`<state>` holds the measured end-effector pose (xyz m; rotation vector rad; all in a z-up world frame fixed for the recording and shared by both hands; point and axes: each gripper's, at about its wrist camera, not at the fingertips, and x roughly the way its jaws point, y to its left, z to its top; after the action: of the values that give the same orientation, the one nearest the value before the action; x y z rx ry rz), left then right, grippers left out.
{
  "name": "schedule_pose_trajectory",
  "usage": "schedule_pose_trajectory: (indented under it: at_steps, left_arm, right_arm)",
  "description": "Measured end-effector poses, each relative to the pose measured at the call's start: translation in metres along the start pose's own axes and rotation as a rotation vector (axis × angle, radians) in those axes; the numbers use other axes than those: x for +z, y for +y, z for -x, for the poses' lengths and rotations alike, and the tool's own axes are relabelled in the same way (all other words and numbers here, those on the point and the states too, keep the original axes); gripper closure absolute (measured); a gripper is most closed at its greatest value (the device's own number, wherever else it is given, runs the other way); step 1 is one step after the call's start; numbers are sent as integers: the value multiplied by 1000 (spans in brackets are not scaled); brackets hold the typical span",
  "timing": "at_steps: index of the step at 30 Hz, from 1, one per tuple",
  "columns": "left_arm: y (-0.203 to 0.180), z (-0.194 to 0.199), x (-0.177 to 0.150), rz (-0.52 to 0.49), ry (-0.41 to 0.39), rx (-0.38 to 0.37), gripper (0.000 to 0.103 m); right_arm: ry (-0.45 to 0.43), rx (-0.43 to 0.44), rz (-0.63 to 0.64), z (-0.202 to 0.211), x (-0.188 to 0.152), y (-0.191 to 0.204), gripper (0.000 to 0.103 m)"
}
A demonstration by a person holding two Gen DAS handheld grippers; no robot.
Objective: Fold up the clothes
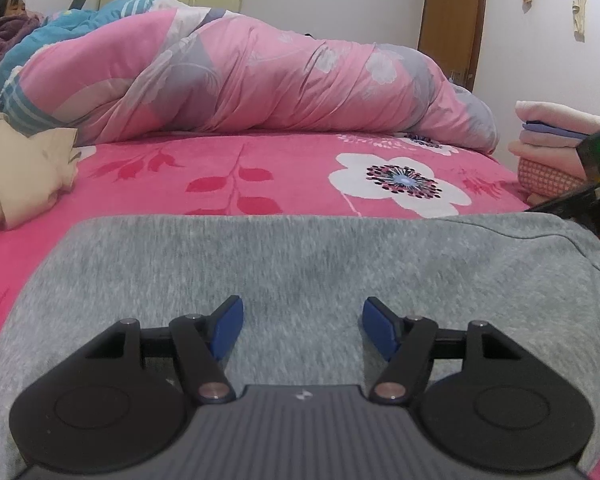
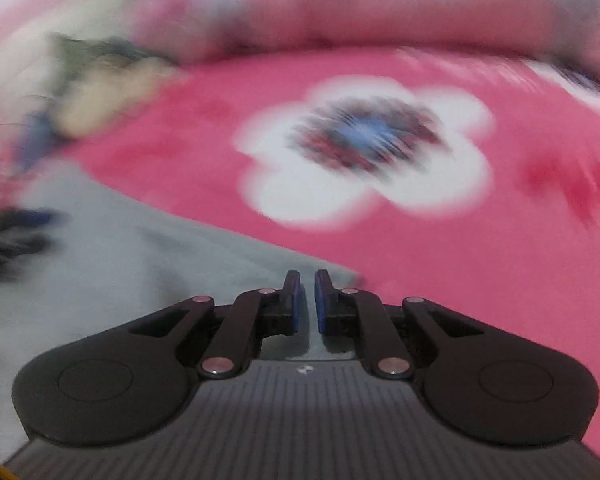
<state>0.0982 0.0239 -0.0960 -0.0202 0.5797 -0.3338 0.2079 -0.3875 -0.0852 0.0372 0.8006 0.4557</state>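
hovering my left tool [image 1: 303, 322] wide apart and empty over the grey garment [image 1: 300, 264]; right tool [image 2: 307, 300] nearly closed, grip unclear, so the corner at 12 o'clock could slip.

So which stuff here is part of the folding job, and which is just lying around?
Job: grey garment; left gripper, open over it; right gripper, nearly closed at its edge.
Lying about: folded stack; beige cloth; pink quilt.

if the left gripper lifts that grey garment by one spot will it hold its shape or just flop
Probably flop: the grey garment lies limp and flat on the pink bedsheet. Its fuzzy knit likely grips the pads well. It looks thick, so maybe slightly heavy.
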Motion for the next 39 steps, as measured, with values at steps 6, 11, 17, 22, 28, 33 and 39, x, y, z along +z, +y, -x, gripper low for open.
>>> schedule_pose_trajectory:
  at_steps: [6, 11, 17, 22, 28, 33, 39]
  left_arm:
    - [-4, -1, 2, -18, 8, 21, 32]
    - [-17, 23, 12, -49, -47, 31, 30]
    - [-68, 62, 22, -227, -118, -92, 24]
    - [-148, 75, 9, -497, -116, -314, 16]
    - [-233, 54, -22, -824, -88, -324, 14]
    - [-258, 39, -26, -861, -82, -300, 16]
    - [-269, 29, -24, -877, -99, -268, 26]
  right_arm:
    - [-293, -75, -343, 89, -25, -18, 73]
    - [-452, -11, -499, 176, -100, 7, 43]
    - [-462, 108, -716, 190, -185, 35, 35]
    - [-467, 251, -845, 181, -218, 54, 33]
    - [-460, 379, -958, 166, -228, 62, 25]
    - [-461, 504, -1042, 148, -225, 52, 21]
    - [-527, 668, -1084, 141, -219, 40, 19]
